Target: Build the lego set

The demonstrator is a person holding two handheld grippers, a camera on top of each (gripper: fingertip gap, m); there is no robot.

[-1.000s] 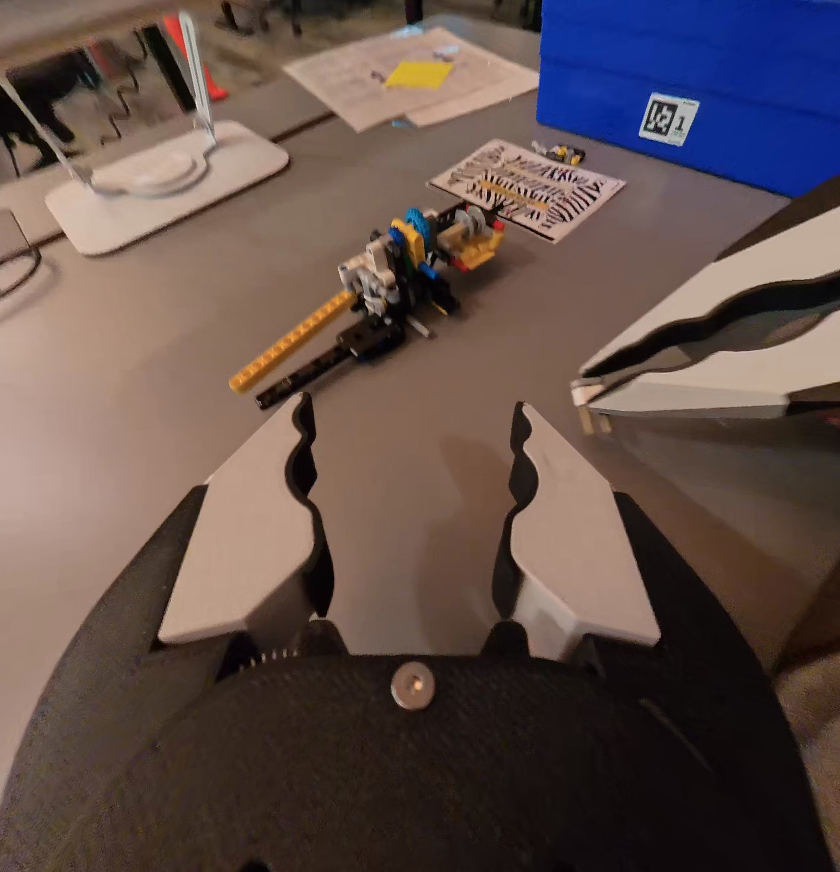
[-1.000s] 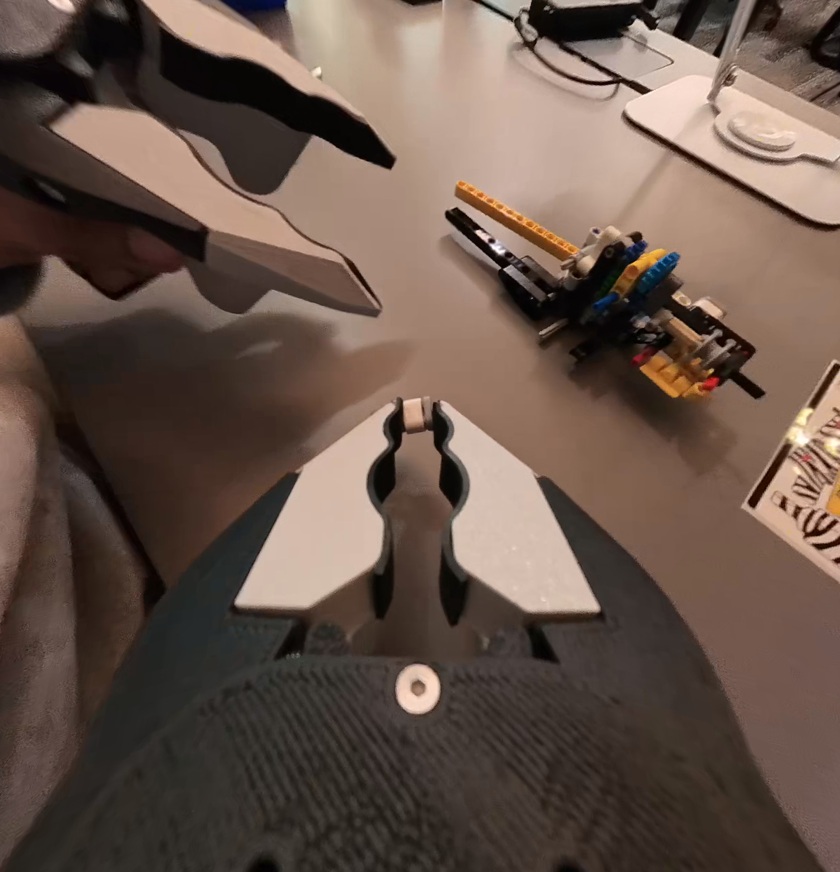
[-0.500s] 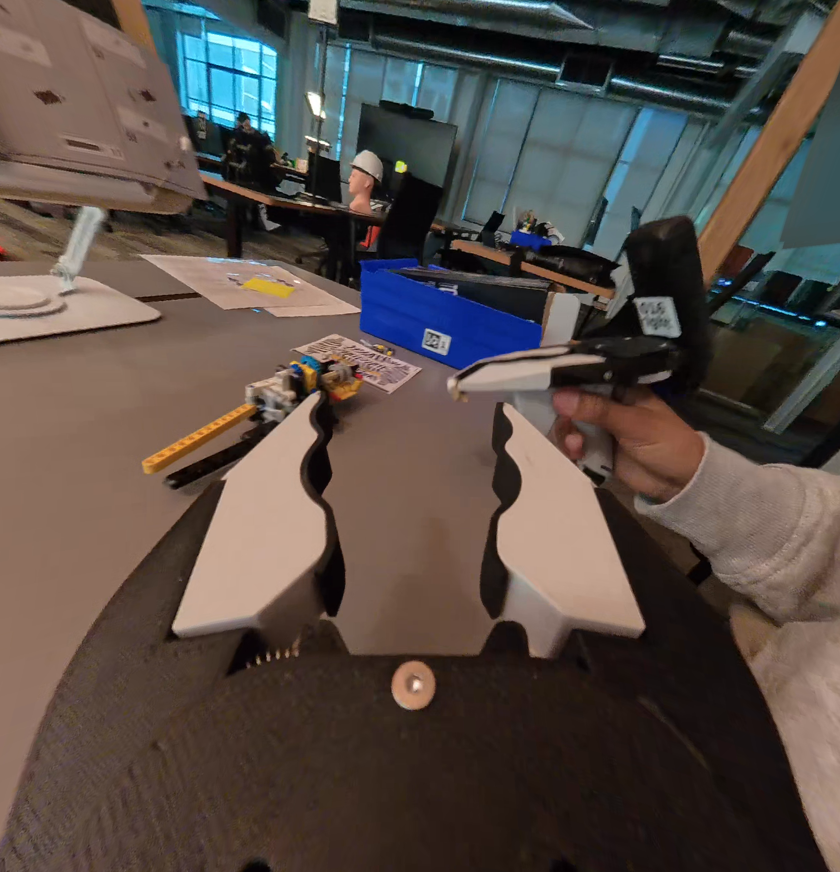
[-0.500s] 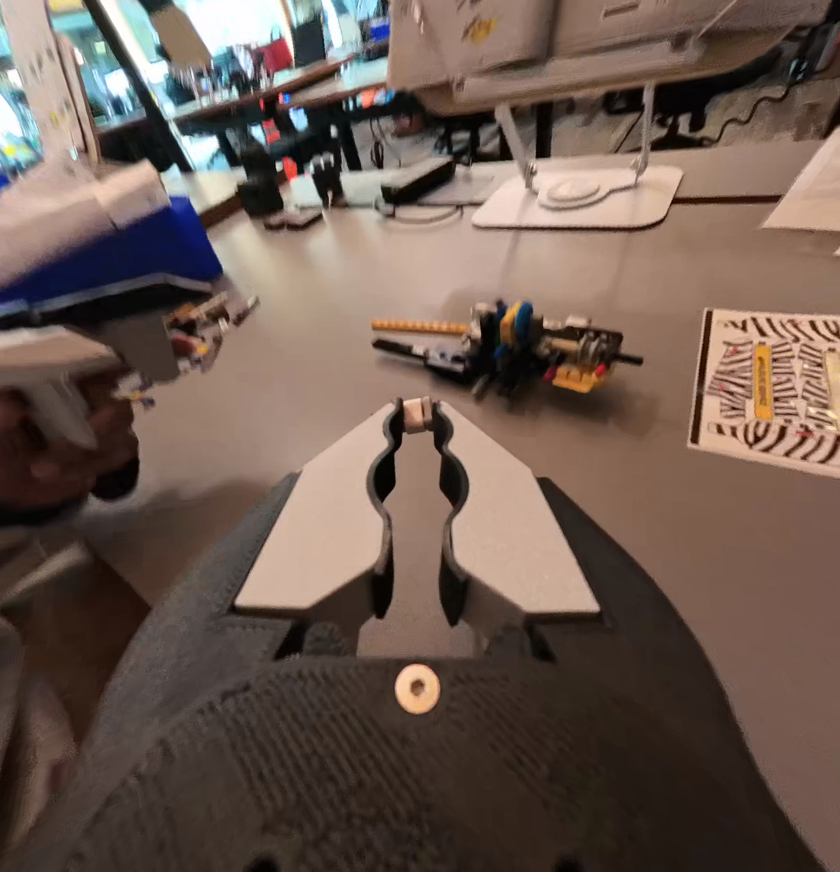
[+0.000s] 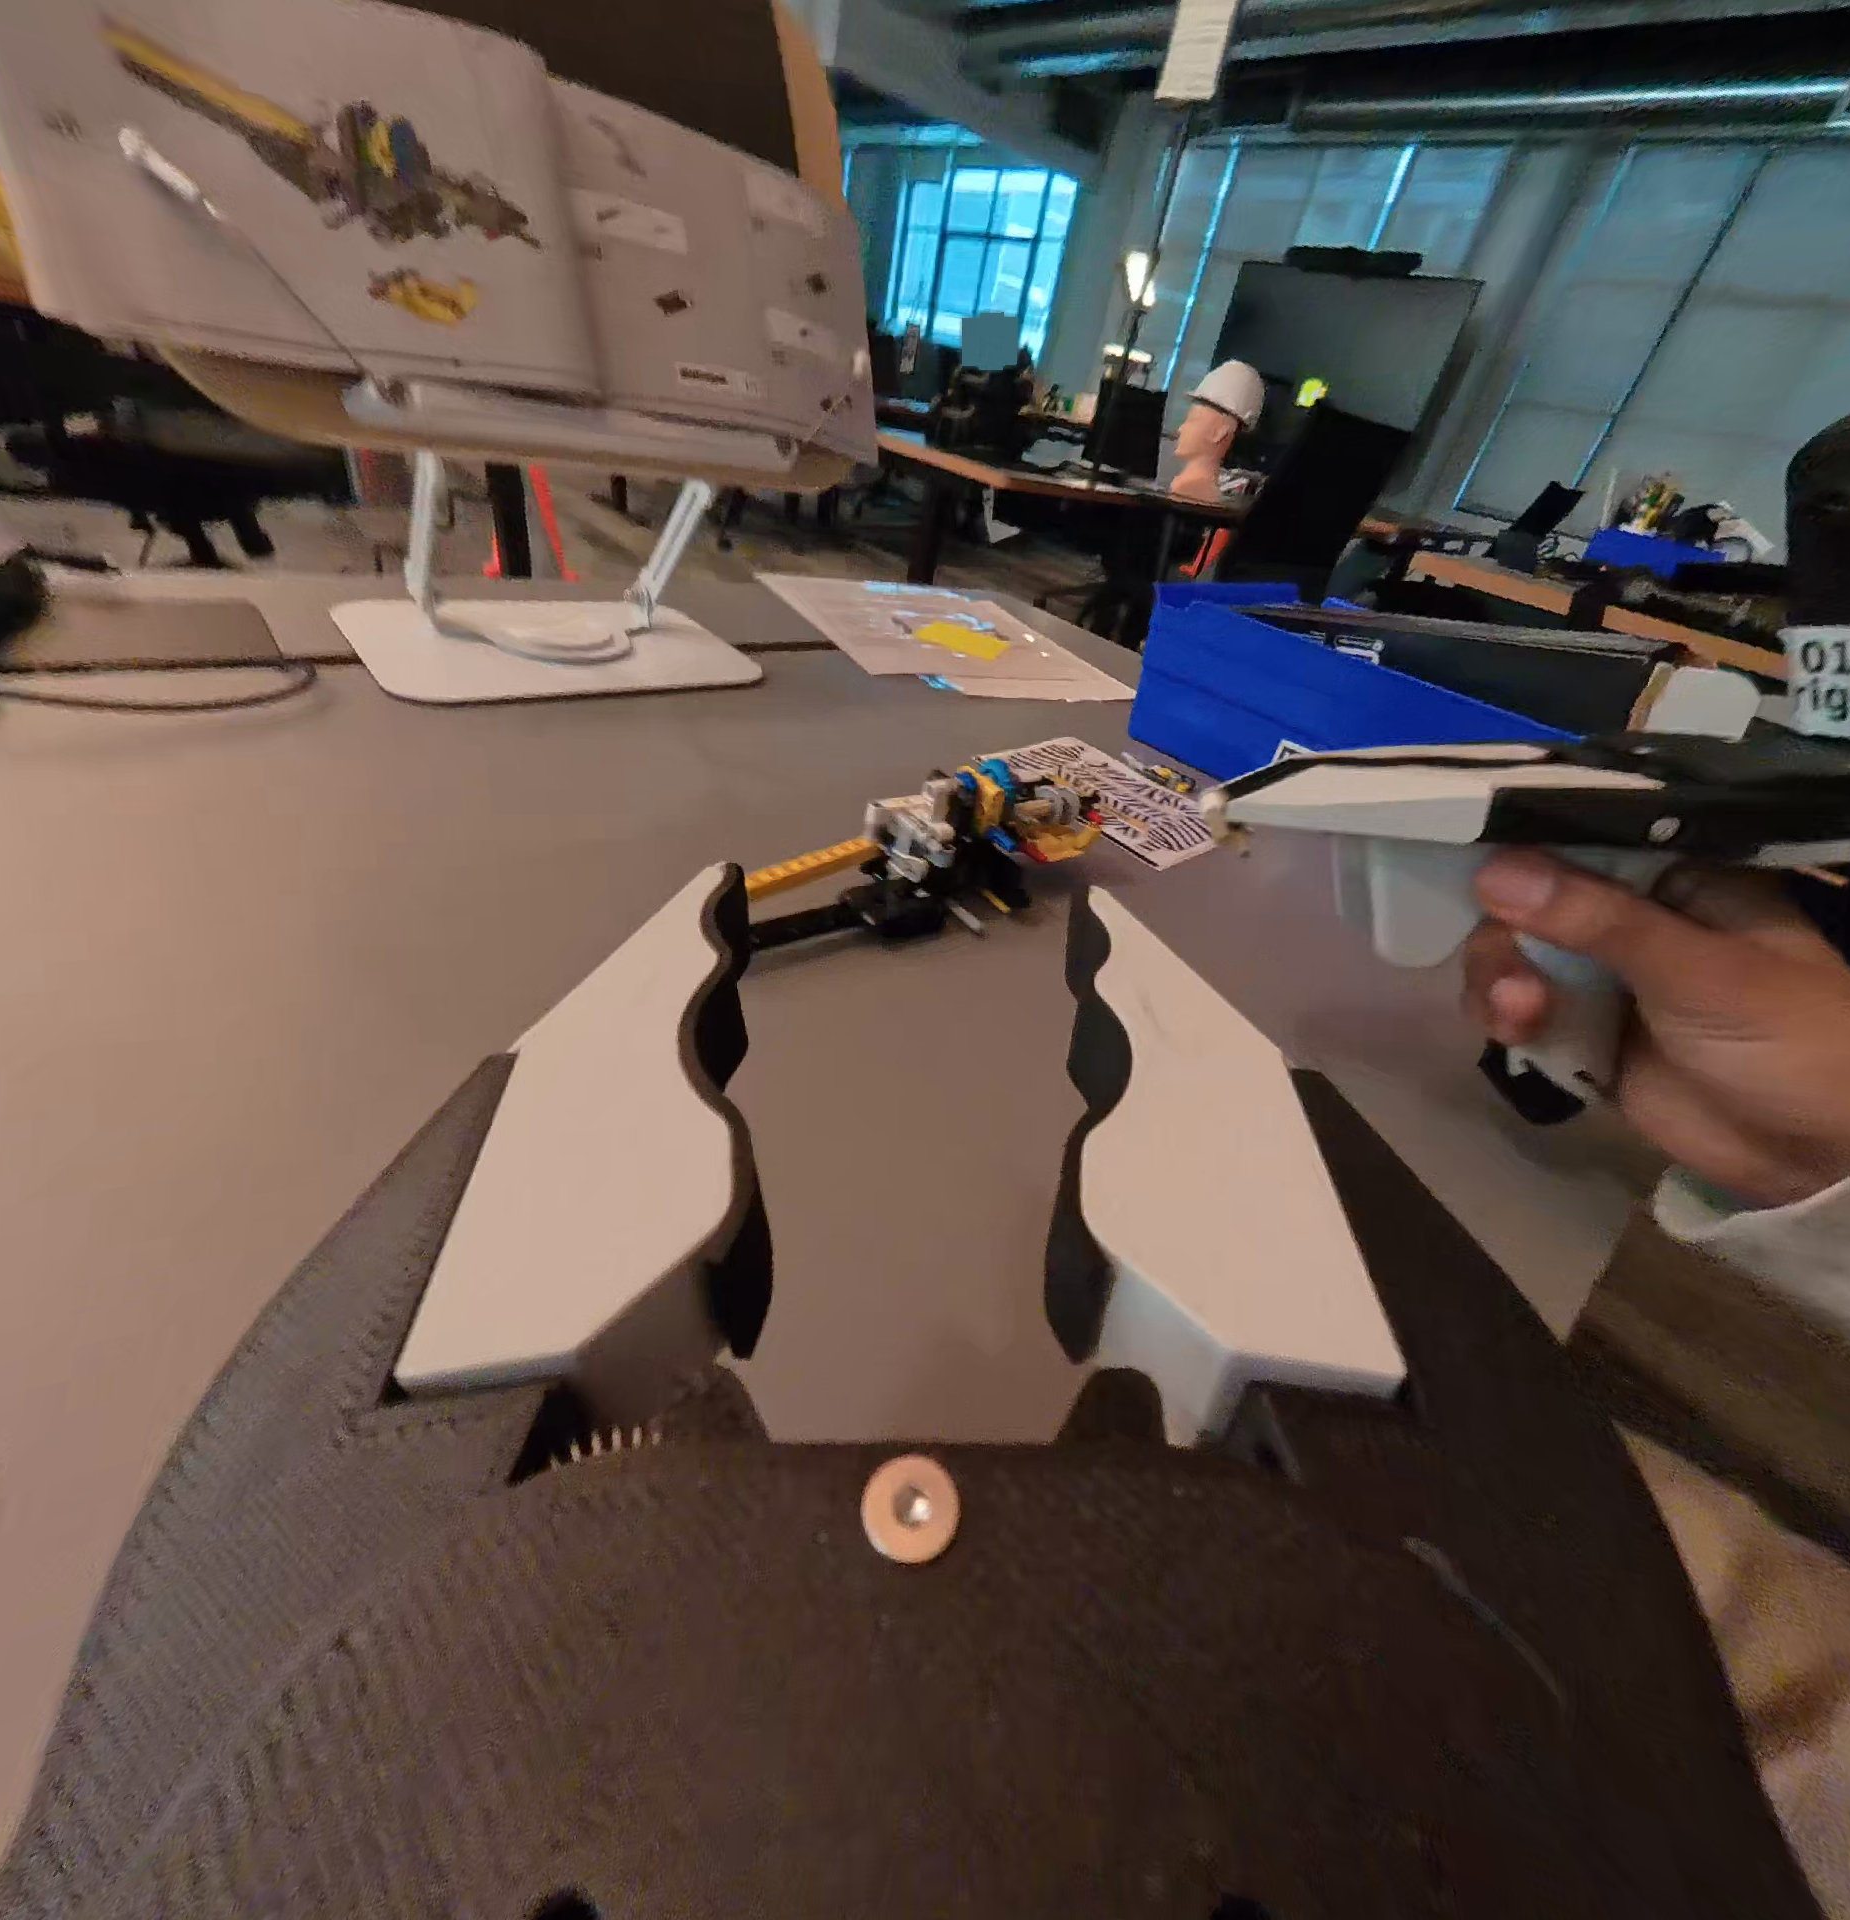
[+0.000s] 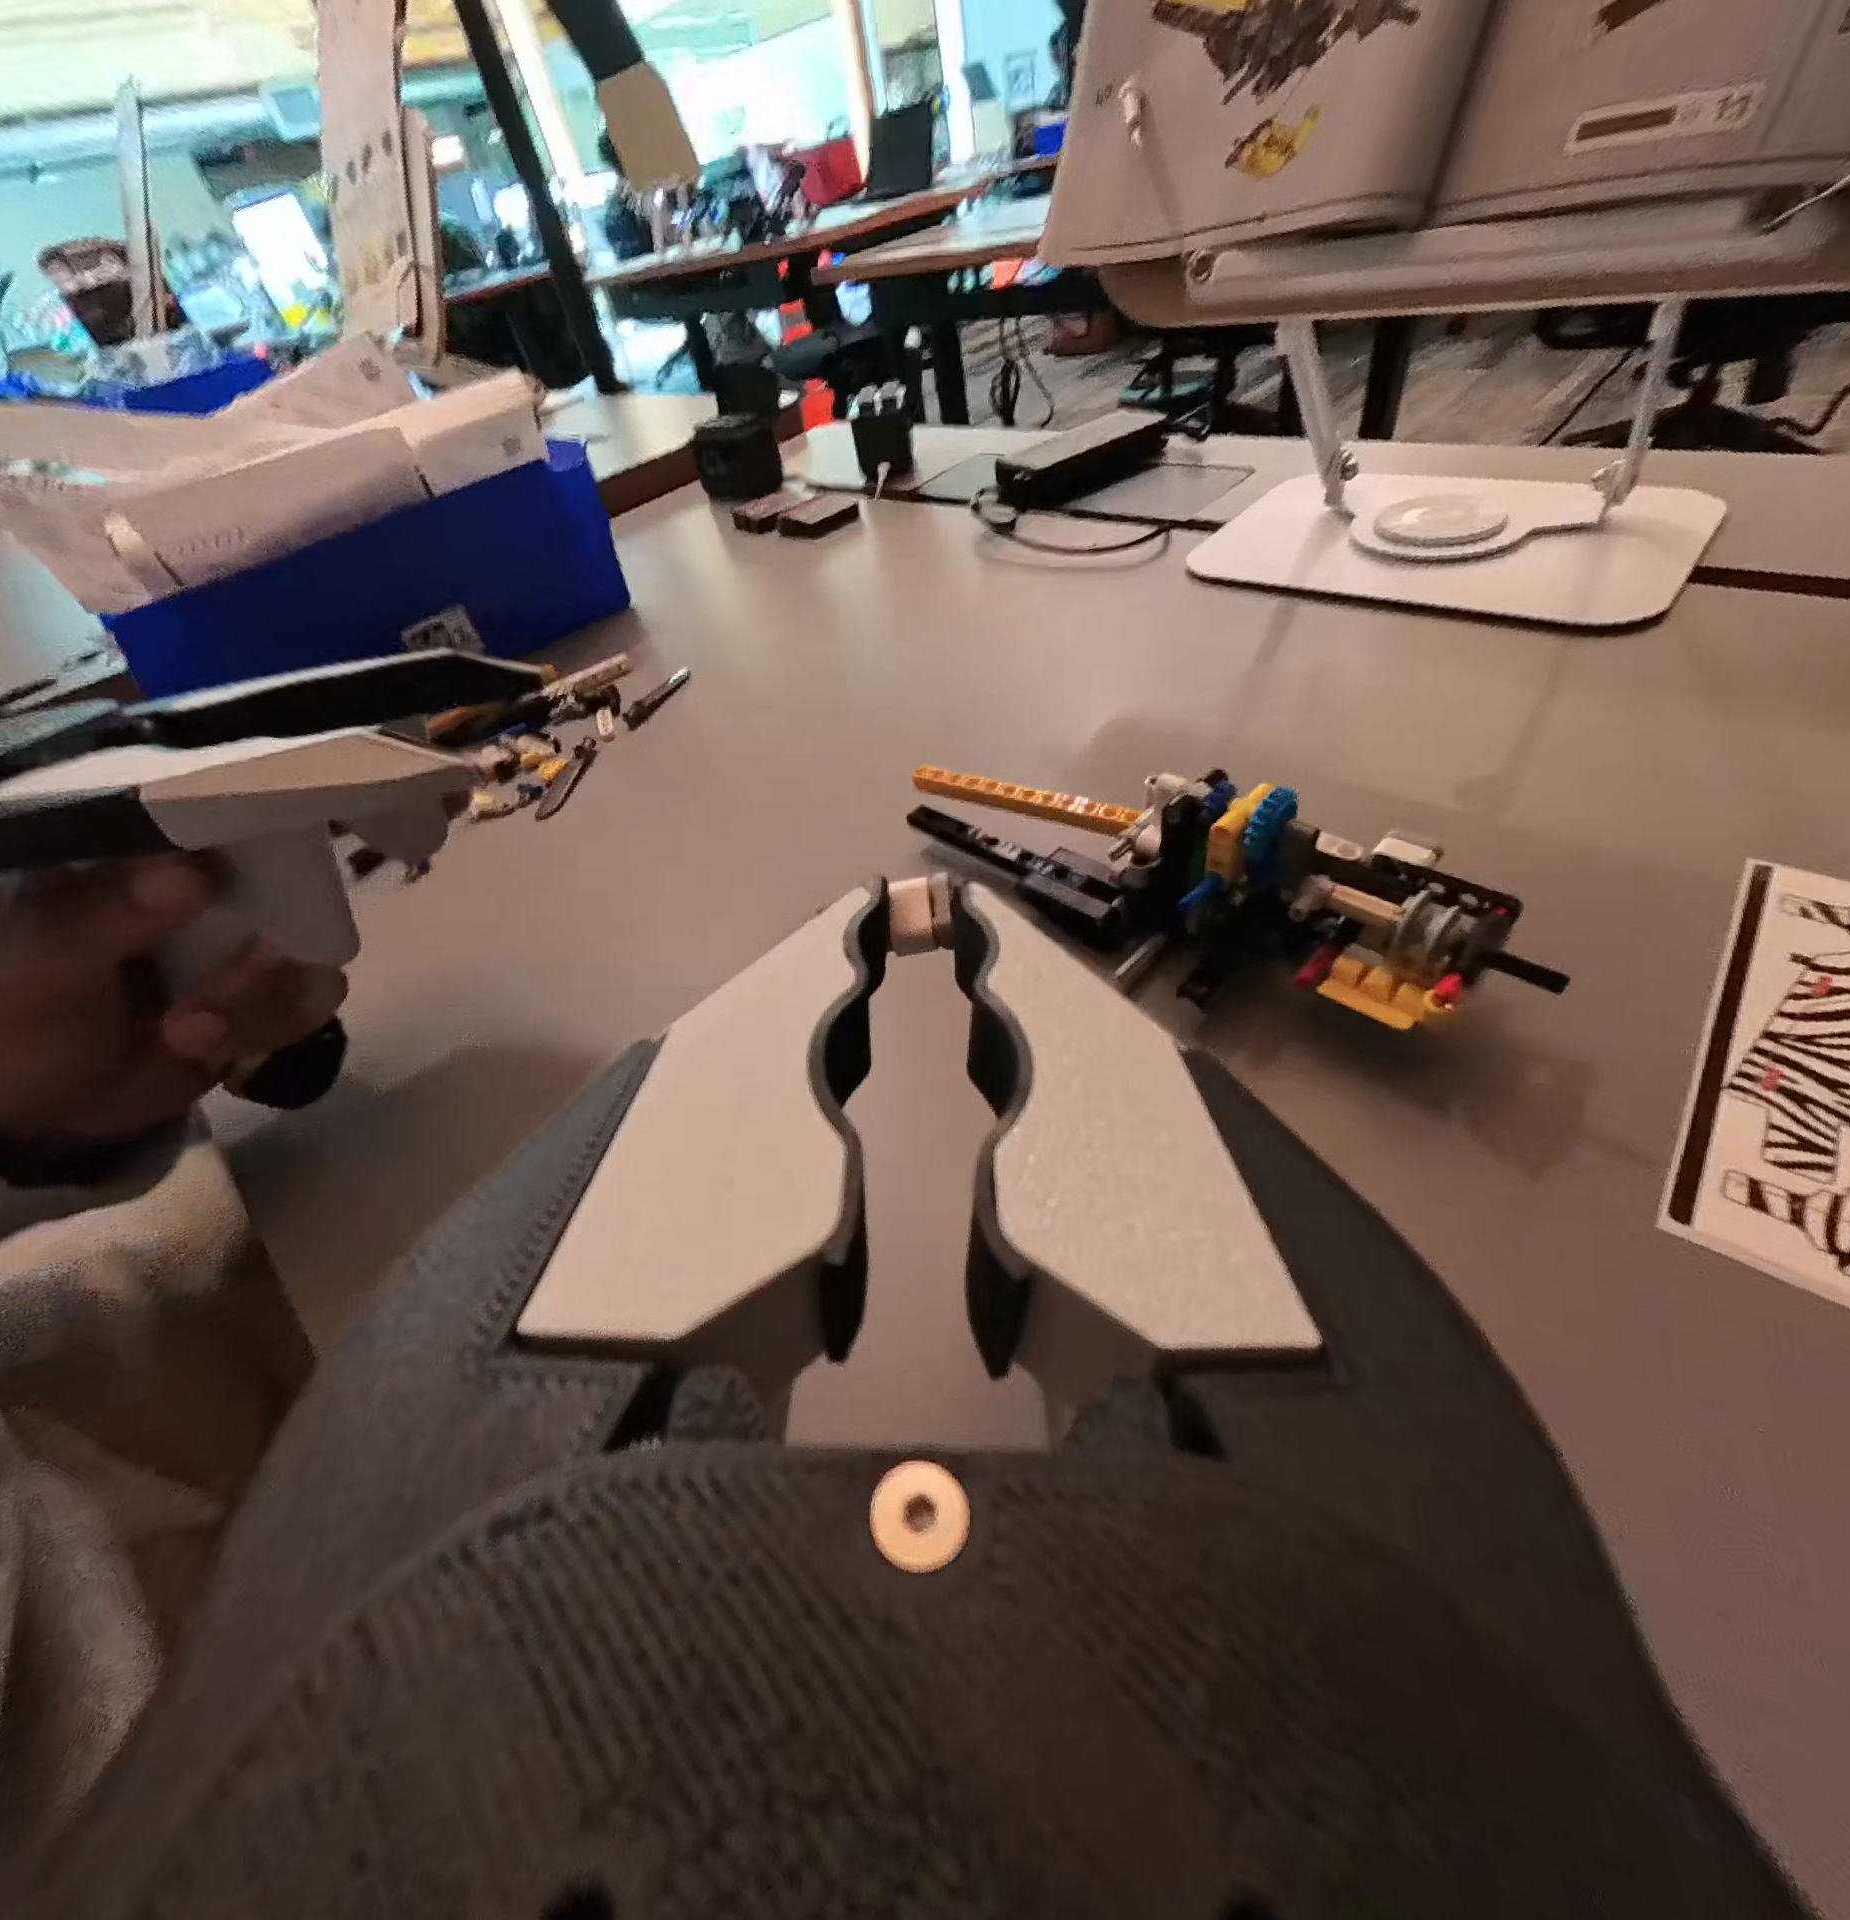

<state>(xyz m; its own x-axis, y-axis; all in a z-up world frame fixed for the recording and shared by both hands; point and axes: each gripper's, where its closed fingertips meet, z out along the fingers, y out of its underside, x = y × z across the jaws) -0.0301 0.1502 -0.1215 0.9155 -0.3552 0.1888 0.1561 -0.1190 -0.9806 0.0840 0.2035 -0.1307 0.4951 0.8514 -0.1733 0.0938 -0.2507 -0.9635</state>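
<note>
In the left wrist view, the open instruction booklet (image 5: 412,197) at eleven o'clock is smeared by motion, its printed figures unreadable, and its left page is cut by the frame edge. The right gripper (image 5: 1222,816) enters from three o'clock with its body cut off by the edge; the small piece at its tip is too tiny to make out there. The hand (image 5: 1669,1018) gripping it is blurred. In the right wrist view, the loose lego parts (image 6: 547,753) at ten o'clock are too small and soft to sort, partly hidden behind the left gripper (image 6: 505,717). The striped sticker sheet (image 6: 1794,1081) at three o'clock runs off the frame.
</note>
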